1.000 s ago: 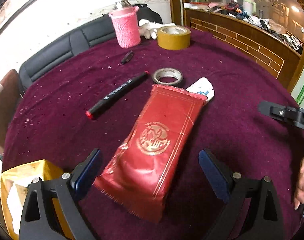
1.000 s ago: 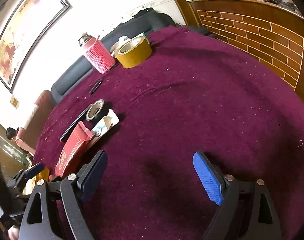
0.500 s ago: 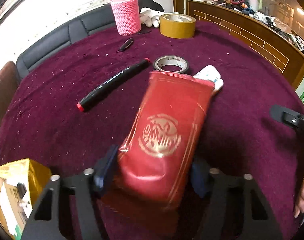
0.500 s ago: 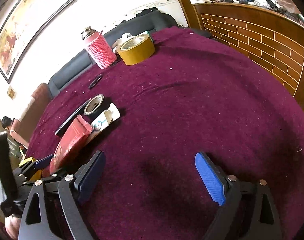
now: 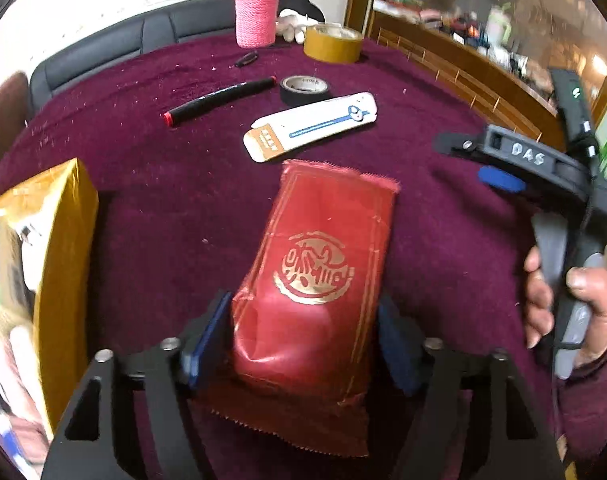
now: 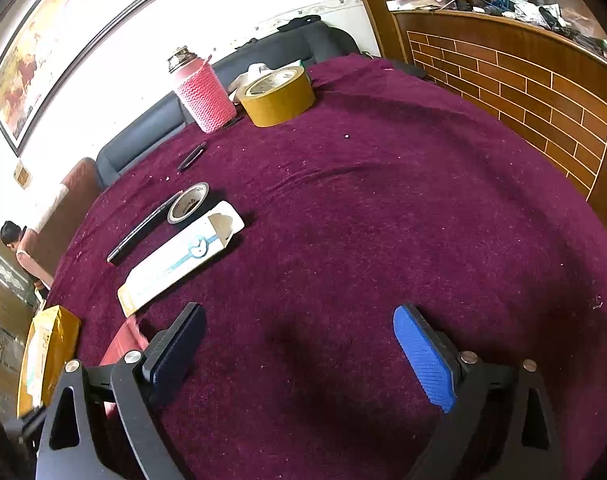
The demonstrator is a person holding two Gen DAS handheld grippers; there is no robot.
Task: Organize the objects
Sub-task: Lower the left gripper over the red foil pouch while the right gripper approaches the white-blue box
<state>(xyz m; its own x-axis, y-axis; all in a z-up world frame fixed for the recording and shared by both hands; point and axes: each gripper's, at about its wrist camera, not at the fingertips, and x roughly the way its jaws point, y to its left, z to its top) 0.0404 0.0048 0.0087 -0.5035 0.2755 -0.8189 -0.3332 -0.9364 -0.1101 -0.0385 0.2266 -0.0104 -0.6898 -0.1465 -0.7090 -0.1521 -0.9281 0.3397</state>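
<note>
A red foil pouch with a gold emblem sits between the jaws of my left gripper. Both pads touch its sides and dent its lower part, while the jaws are opening. The pouch's far end points away over the maroon tablecloth, clear of the white flat package. An open yellow box stands close on the left. My right gripper hovers over bare cloth, its jaws opening with nothing between them. A corner of the red pouch shows behind its left finger.
A black marker, a black tape roll, a yellow tape roll and a pink knitted flask lie farther back. A hand holds the right gripper's handle at the right. A brick-patterned counter borders the table.
My left gripper closed on the red pouch and pulled it back and left, uncovering the white package. The yellow box is now closer. The right gripper stayed put.
</note>
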